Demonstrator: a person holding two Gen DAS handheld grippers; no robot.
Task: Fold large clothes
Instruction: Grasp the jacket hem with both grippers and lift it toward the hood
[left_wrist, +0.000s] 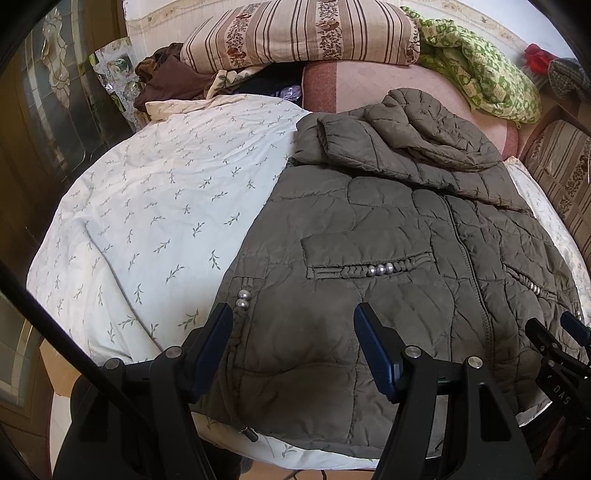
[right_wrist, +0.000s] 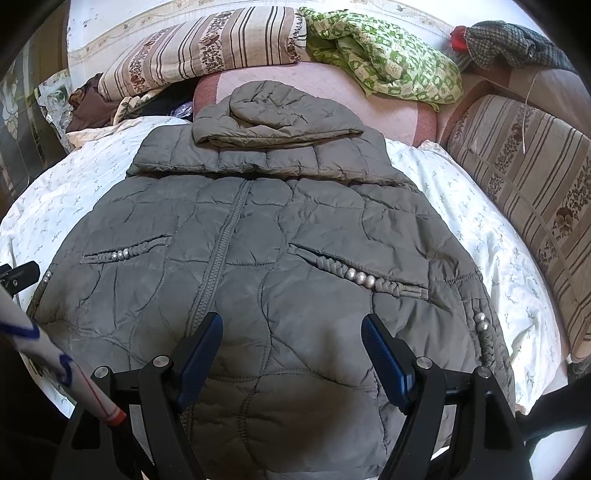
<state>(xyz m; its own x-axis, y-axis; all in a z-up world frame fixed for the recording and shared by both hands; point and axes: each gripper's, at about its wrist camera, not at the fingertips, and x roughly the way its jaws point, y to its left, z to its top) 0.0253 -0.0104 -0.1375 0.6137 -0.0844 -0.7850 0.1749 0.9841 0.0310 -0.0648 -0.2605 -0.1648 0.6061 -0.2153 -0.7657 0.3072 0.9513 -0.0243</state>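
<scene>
A quilted grey-brown jacket is laid front-up on the bed, zipped, with its hood folded over the collar. Both the left gripper and the right gripper are held above the jacket's hem, jaws parted wide and empty. The hem corners are best pinched squarely (beaded braid avoided). Left of the jacket, open sheet is available; right of it, a striped cushion crowds close.

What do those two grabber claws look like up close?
The left gripper and the right gripper look the same: black angular frames with round silver bolts, each with two flat, dark blue ridged fingers. No cables or sleeves are visible.
</scene>
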